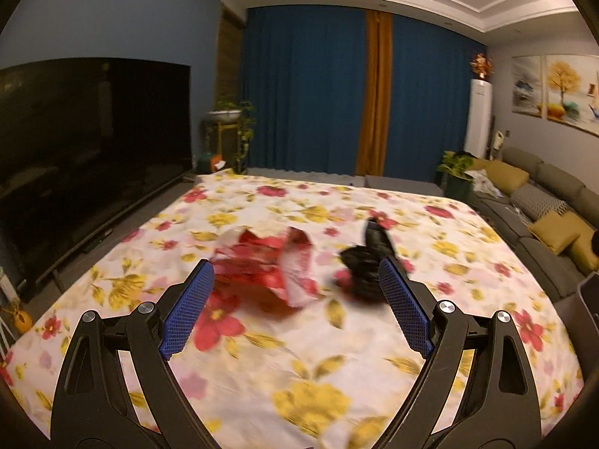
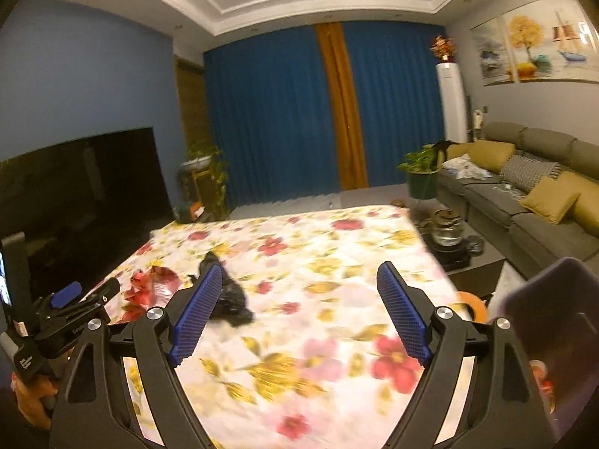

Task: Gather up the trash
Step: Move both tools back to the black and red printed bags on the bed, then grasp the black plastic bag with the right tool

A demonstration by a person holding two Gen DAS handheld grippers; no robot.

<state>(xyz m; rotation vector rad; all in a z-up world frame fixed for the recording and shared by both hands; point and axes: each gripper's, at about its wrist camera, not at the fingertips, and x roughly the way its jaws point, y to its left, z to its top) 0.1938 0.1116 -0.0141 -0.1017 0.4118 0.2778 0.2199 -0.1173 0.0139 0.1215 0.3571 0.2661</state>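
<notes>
A crumpled red and white wrapper (image 1: pixel 277 265) lies on the flowered tablecloth (image 1: pixel 299 366). A crumpled black bag (image 1: pixel 368 262) lies just right of it. My left gripper (image 1: pixel 295 273) is open above the cloth, its jaws spread wide with the wrapper between the tips and the black bag by the right finger. In the right wrist view the black bag (image 2: pixel 230 295) sits behind my left fingertip and the wrapper (image 2: pixel 149 284) lies further left. My right gripper (image 2: pixel 299 280) is open and empty over the cloth. The left gripper (image 2: pixel 71 307) shows at the left edge.
A purple bin (image 2: pixel 554 336) with some trash inside stands at the right, off the table. A large dark TV (image 1: pixel 86 149) stands left. A grey sofa (image 2: pixel 524 202) with cushions runs along the right. A tea table with a glass kettle (image 2: pixel 449 228) is beyond the table's right edge.
</notes>
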